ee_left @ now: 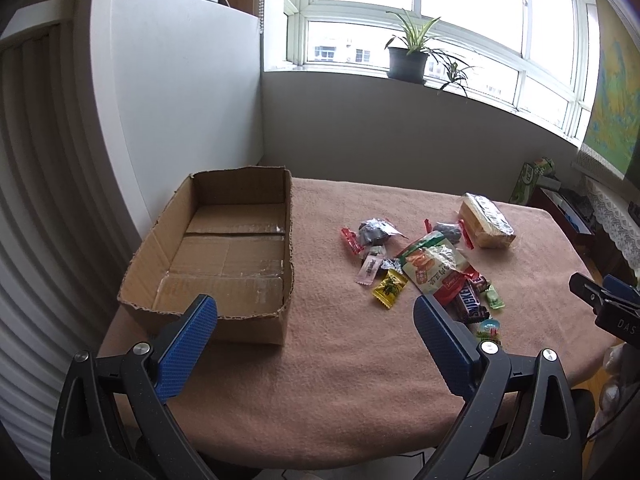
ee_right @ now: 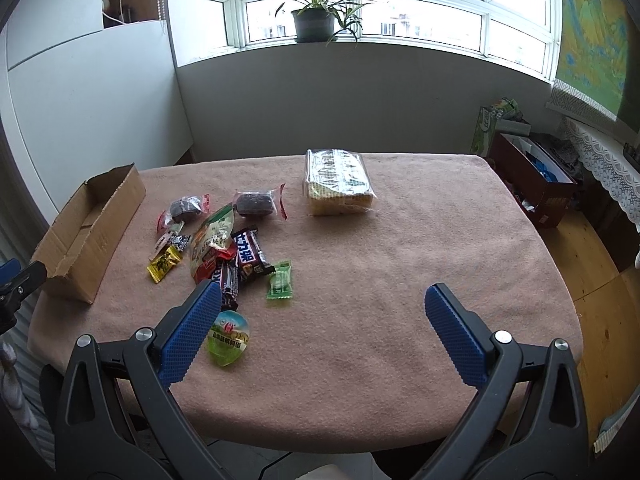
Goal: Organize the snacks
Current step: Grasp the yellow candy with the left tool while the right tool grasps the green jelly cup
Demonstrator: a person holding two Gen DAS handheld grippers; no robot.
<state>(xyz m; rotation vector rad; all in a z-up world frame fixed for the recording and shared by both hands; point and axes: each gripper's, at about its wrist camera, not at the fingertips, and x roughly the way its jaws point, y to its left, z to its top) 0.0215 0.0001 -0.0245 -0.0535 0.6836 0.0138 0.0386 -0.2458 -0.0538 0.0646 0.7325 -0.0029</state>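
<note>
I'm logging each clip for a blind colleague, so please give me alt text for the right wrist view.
Open right tongs hover over a table under a pink cloth, holding nothing. A pile of snacks lies to the left, a jelly cup nearest, a wrapped cake farther back. A cardboard box sits at the left edge.

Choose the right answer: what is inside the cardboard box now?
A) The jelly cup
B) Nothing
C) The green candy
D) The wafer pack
B: the left wrist view shows the cardboard box with a bare bottom, while the snacks lie on the pink cloth beside it.
</note>
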